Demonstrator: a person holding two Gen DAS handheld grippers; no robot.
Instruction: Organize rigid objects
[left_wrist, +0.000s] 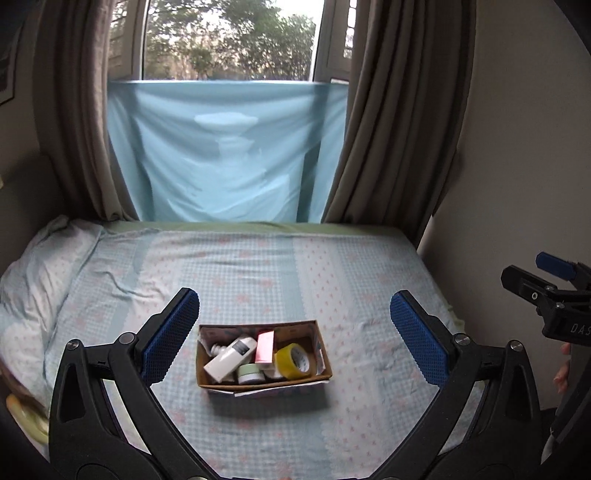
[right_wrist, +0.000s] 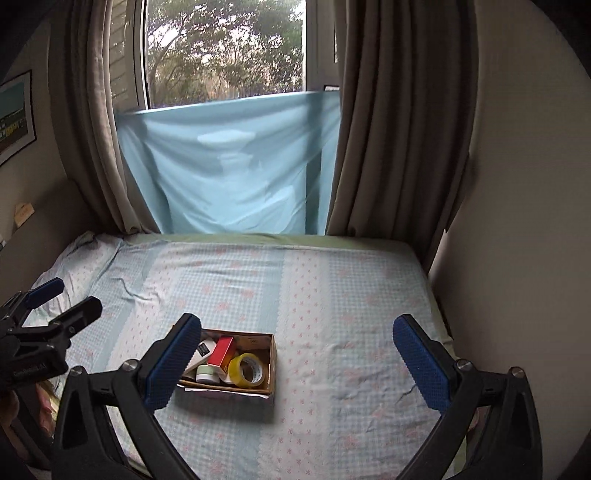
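A small open cardboard box (left_wrist: 320, 345) sits on the bed near its front edge; it also shows in the right wrist view (right_wrist: 272, 363). In it lie a white bottle (left_wrist: 231, 357), a pink carton (left_wrist: 265, 345), a yellow tape roll (left_wrist: 293, 360) and a small green-banded jar (left_wrist: 250, 373). The right wrist view shows the tape roll (right_wrist: 248, 370), a red carton (right_wrist: 221, 350) and the jar (right_wrist: 205, 373). My left gripper (left_wrist: 295, 334) is open and empty, held above and short of the box. My right gripper (right_wrist: 297, 360) is open and empty, to the right of the box.
The bed (left_wrist: 295, 266) has a blue checked sheet with pink flowers. A pillow (left_wrist: 40, 273) lies at its left. Behind it hang a light blue cloth (left_wrist: 229, 147) under a window and brown curtains (left_wrist: 399, 110). A wall (right_wrist: 517, 221) runs along the bed's right side.
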